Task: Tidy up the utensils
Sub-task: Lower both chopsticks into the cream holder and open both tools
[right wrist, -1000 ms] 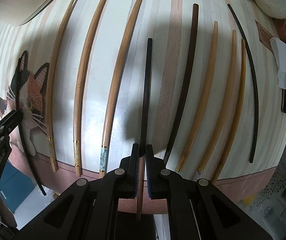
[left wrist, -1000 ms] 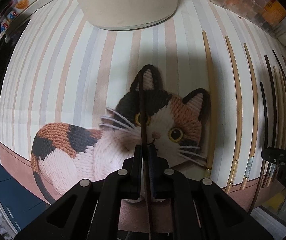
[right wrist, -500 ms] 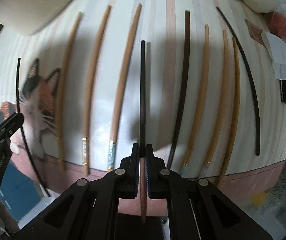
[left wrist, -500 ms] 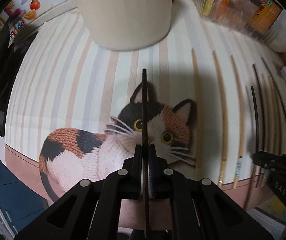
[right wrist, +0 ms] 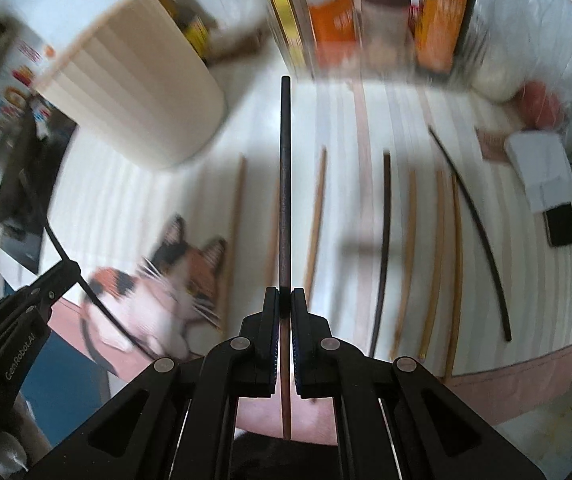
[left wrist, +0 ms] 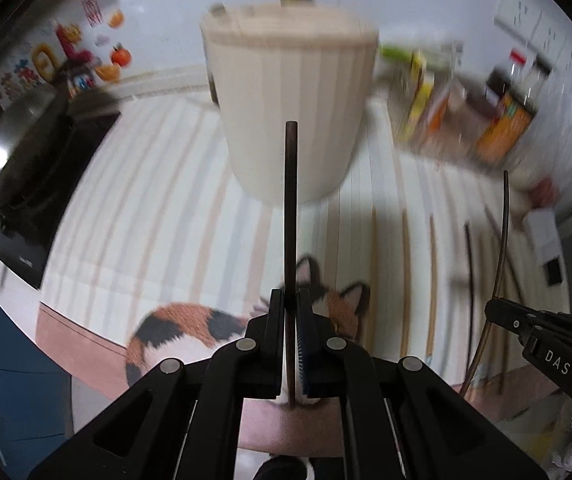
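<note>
A thin dark-brown wooden chopstick [left wrist: 290, 216] sits clenched in the left hand-held gripper [left wrist: 290, 308], lifted off the striped cat-print mat [left wrist: 134, 184]; the right hand-held gripper [right wrist: 284, 300] grips a second dark chopstick [right wrist: 284, 184] — both point steeply down. Far off stands a cream ribbed holder [left wrist: 289, 92]; the remaining chopsticks [right wrist: 409, 256] lie to the right on the worktop.

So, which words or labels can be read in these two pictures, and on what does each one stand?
"DAS": on the right gripper, seen from the left camera.
"GenRobot.AI": on the left gripper, seen from the right camera.
Jars and boxes at the back: orange and yellow labels, too blurred to read.
Wall stickers: coloured shapes, not readable.
Black appliance: small white print, too small to read.
</note>
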{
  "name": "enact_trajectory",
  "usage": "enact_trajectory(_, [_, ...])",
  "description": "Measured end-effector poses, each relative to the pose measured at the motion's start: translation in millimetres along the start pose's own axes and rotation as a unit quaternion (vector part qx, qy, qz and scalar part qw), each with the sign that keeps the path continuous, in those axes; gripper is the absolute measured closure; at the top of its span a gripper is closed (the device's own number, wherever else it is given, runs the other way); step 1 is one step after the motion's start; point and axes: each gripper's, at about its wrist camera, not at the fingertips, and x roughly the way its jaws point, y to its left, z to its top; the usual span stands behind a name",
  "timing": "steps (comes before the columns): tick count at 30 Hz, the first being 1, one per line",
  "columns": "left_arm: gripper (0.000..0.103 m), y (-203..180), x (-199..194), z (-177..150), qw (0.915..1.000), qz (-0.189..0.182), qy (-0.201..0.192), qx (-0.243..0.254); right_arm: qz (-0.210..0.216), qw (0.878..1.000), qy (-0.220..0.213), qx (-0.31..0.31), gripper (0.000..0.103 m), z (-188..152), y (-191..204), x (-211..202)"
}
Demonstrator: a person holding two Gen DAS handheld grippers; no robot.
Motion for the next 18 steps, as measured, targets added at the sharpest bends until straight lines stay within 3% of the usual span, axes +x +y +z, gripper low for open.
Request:
enact_trajectory(8, [0.100,25,-78,51,0.9935,-0.022,-0.103,-0.043,0.060,0.992,-0.109,-0.010,0.097,44,38,-78])
enact_trajectory(18, [0.100,44,-156,137,0.9766,-0.035,-0.201,-0.068,0.123,0.965,-0.224,-0.055,0.097,142,98,-158])
